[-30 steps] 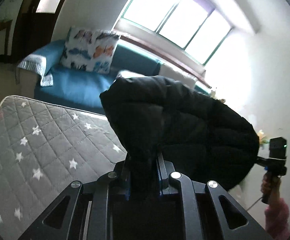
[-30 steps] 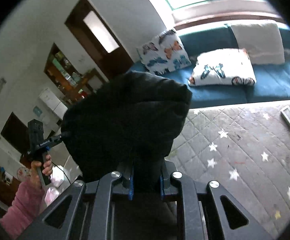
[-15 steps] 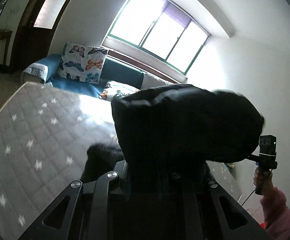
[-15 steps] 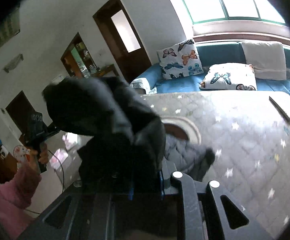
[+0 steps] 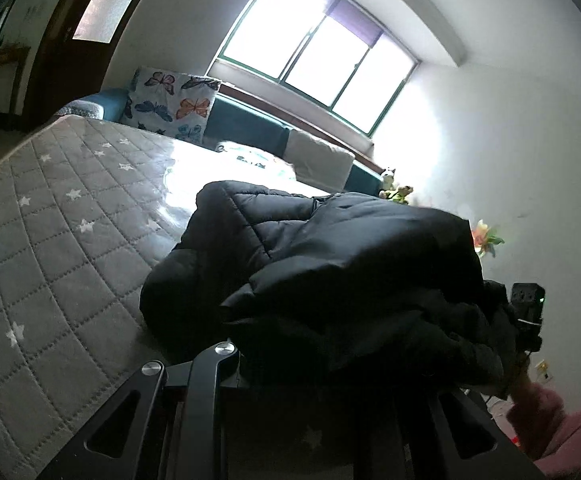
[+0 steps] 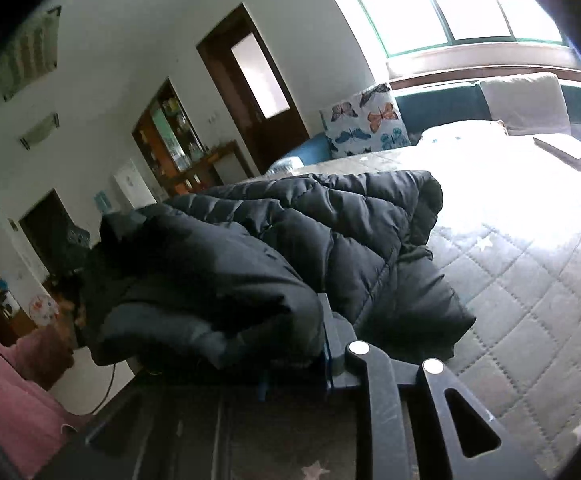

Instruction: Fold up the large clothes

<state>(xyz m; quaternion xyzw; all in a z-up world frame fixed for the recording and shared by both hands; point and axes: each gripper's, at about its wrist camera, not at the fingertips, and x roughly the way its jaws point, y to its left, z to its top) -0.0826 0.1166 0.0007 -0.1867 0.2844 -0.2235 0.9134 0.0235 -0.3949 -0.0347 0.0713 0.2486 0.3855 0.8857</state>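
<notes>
Both grippers — left (image 5: 290,376), right (image 6: 290,364) — pinch the jacket's (image 6: 330,236) near edge, laying it doubled on the mattress (image 5: 58,248); the right's jaws are opening to release.

This is a home, a living room or bedroom. A quilted star-pattern mattress (image 5: 62,240) stands before a blue sofa (image 6: 430,108) with butterfly cushions (image 5: 170,104), under a big window (image 5: 314,64); a wooden door (image 6: 250,84) and a full cabinet (image 6: 170,132) stand behind.
</notes>
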